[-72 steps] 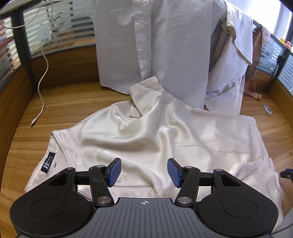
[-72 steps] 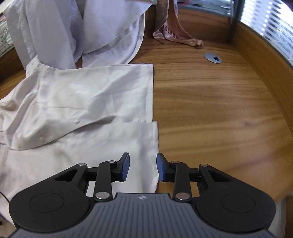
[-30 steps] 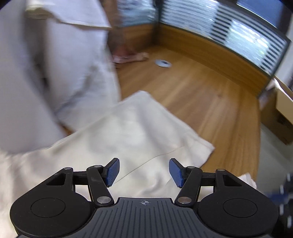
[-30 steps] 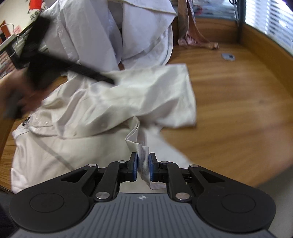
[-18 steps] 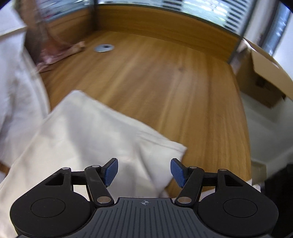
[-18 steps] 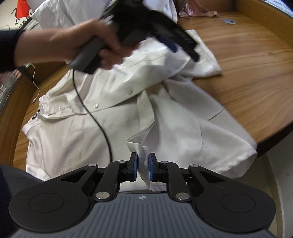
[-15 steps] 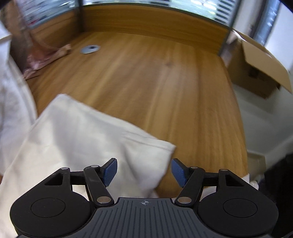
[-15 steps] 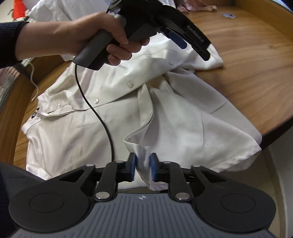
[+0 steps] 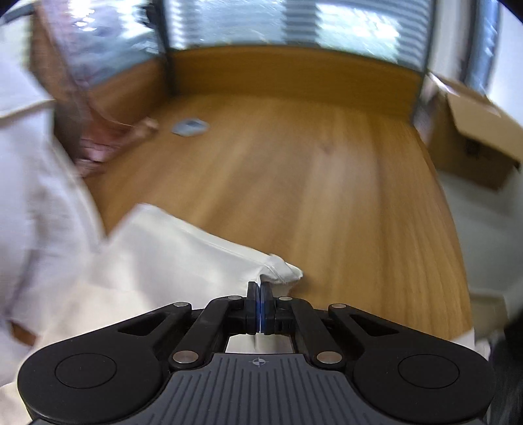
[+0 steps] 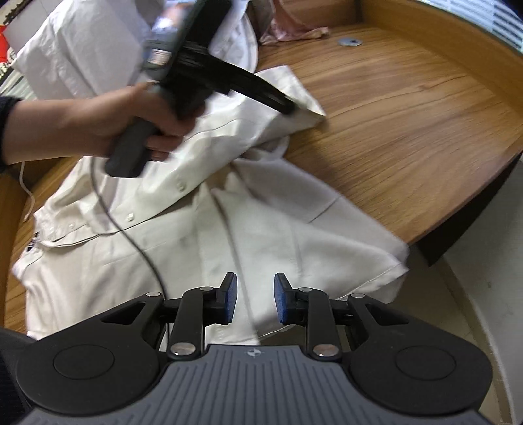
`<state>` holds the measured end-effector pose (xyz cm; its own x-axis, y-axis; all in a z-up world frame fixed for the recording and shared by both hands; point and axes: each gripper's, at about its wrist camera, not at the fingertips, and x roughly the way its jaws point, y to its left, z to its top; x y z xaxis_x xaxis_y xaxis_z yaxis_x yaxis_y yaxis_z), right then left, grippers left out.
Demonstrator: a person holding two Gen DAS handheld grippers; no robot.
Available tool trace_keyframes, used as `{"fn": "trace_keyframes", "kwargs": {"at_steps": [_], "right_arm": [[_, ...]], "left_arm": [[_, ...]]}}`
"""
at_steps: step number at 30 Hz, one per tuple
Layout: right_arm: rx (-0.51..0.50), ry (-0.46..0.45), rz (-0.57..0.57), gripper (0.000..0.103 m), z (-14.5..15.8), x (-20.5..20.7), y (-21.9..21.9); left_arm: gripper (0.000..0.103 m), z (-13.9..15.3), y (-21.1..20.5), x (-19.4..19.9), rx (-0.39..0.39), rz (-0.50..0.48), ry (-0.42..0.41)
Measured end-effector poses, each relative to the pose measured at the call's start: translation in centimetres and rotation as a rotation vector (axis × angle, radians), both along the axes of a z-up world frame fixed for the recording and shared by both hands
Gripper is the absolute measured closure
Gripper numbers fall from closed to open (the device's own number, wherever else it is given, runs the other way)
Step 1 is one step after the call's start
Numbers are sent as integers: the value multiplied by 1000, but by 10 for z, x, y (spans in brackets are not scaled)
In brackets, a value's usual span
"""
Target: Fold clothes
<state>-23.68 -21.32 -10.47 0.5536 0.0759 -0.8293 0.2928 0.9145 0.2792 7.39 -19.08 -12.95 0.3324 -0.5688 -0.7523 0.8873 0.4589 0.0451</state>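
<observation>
A: Shirt (image 10: 183, 209), cream, lies spread on the wood desk (image 10: 408, 108), its near hem hanging over the edge. How will it handle?

B: Light, limp, prob a bit slick. No stiffness, so it sags wherever I don't hold it. Best to take it at hems and corners, where the stitched edge gives some bite.

A: Your grippers, left to right?

B: Left gripper (image 9: 260, 294): jaws just snapped closed, w/ the corner of the folded-over panel pinched between the pads. Right gripper (image 10: 252, 302): jaws have just been opening, pads apart, cloth below them but not pressed, so it's let go.

A: Counts?

B: One shirt being folded. More white garments (image 10: 78, 49) piled at the back left, number unclear. One pinkish garment (image 10: 294, 29) behind. One round grommet (image 10: 351, 41) in the desk. One cardboard box (image 9: 470, 137) beyond the desk's far end.
</observation>
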Motion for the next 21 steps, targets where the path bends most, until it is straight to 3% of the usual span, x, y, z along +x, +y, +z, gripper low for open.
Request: {"fn": "trace_keyframes", "kwargs": {"at_steps": [4, 8, 17, 18, 20, 21], "right_arm": [[-38, -14, -21, 75, 0, 4, -13], [-70, -14, -29, 75, -5, 15, -30], [-122, 19, 32, 75, -30, 56, -63], [-130, 27, 47, 75, -33, 60, -64], [-141, 39, 76, 75, -38, 68, -66], [-144, 43, 91, 75, -41, 71, -67]], "left_arm": [[100, 29, 34, 33, -30, 144, -40], [100, 46, 74, 63, 5, 281, -72], [99, 37, 150, 96, 137, 509, -55], [97, 38, 156, 96, 133, 518, -42], [81, 42, 163, 93, 110, 526, -15], [68, 44, 164, 91, 104, 525, -11]]}}
